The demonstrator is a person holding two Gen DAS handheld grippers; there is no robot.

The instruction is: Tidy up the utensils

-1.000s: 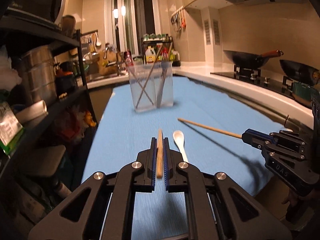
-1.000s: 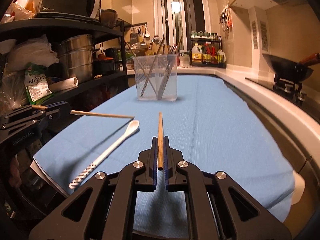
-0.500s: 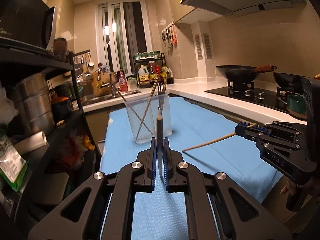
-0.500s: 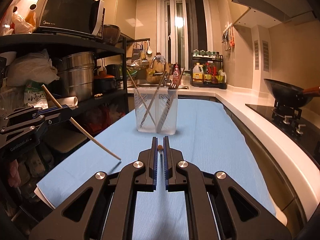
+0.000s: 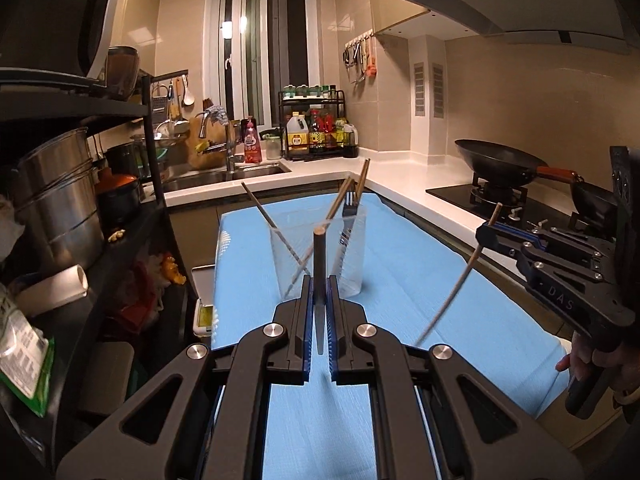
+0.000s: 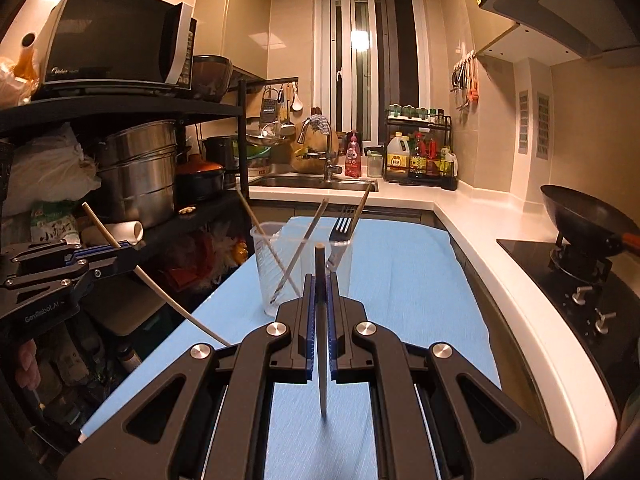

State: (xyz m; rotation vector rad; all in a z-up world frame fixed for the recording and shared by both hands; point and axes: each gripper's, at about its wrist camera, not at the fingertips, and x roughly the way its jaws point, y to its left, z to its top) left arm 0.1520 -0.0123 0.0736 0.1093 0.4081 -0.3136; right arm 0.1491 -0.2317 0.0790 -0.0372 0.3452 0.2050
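Observation:
In the left wrist view my left gripper (image 5: 319, 280) is shut on a wooden chopstick (image 5: 319, 256) that stands nearly upright between the pads. Just beyond it a clear plastic cup (image 5: 354, 268) on the blue mat (image 5: 420, 280) holds chopsticks and a fork (image 5: 349, 208). At the right, my right gripper (image 5: 484, 236) is shut on a second chopstick (image 5: 456, 288) that hangs steeply over the mat. The right wrist view shows that gripper (image 6: 319, 278) and its chopstick (image 6: 321, 360) above the mat (image 6: 420, 300), near the cup (image 6: 268, 280). My left gripper (image 6: 128, 251) is at its left.
A black shelf rack (image 6: 120, 108) with steel pots (image 6: 140, 172) and a microwave (image 6: 120, 36) lines the left side. Behind the mat are a sink (image 5: 224, 176) and a condiment rack (image 5: 316, 128). A wok (image 5: 496, 164) sits on the stove beside the white counter (image 6: 480, 232).
Both grippers have risen off the mat with their chopsticks, which swung from lying level to hanging steeply. The cup looks closer, and the white spoon has dropped out of view.

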